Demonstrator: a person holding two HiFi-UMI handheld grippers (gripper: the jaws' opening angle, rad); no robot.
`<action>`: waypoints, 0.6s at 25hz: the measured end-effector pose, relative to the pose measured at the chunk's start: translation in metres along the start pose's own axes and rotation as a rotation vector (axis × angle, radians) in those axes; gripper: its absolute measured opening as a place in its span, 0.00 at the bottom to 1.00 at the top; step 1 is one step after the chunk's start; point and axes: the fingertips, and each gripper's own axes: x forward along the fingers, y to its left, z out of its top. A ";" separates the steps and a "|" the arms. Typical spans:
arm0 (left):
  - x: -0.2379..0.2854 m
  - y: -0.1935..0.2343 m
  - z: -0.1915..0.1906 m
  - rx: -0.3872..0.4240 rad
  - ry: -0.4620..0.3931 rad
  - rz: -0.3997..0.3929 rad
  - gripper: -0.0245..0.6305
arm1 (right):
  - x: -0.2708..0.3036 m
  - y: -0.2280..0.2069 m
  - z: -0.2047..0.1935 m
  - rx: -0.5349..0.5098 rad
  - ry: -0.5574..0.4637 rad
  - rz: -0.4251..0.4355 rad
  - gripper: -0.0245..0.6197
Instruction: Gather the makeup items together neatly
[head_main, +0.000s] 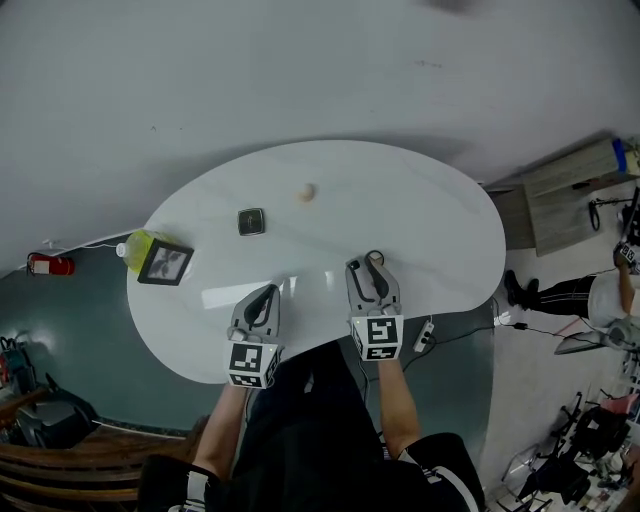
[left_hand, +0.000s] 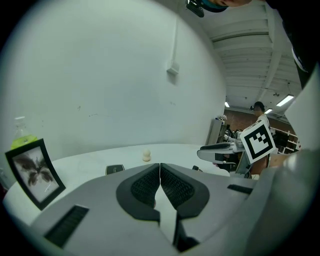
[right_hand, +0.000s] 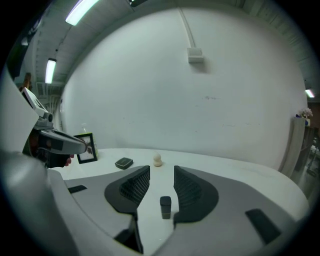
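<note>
On the white oval table (head_main: 440, 215) lie a beige sponge (head_main: 307, 192) and a dark square compact (head_main: 251, 221), both toward the far side. The sponge (right_hand: 157, 160) and compact (right_hand: 123, 163) also show ahead of my right gripper (right_hand: 161, 172), which is open. A small dark tube (right_hand: 165, 206) stands upright on the table in the gap between its jaws, and the pads do not press it. From the head view the tube (head_main: 375, 259) sits just past my right gripper (head_main: 365, 268). My left gripper (left_hand: 160, 167) is shut with nothing in it, near the table's front (head_main: 268, 292).
A black picture frame (head_main: 165, 262) leans at the table's left edge with a green bottle (head_main: 135, 247) behind it. A plain wall runs behind the table. On the floor are a power strip (head_main: 424, 335) and a red extinguisher (head_main: 50, 265). A person (head_main: 600, 295) sits at the right.
</note>
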 end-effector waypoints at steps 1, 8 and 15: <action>-0.004 0.001 0.006 0.005 -0.010 0.003 0.07 | -0.002 0.005 0.008 -0.003 -0.013 0.012 0.30; -0.038 0.005 0.046 0.042 -0.091 0.027 0.07 | -0.021 0.038 0.061 -0.037 -0.086 0.062 0.22; -0.069 0.015 0.083 0.070 -0.164 0.076 0.07 | -0.037 0.060 0.110 -0.060 -0.159 0.076 0.13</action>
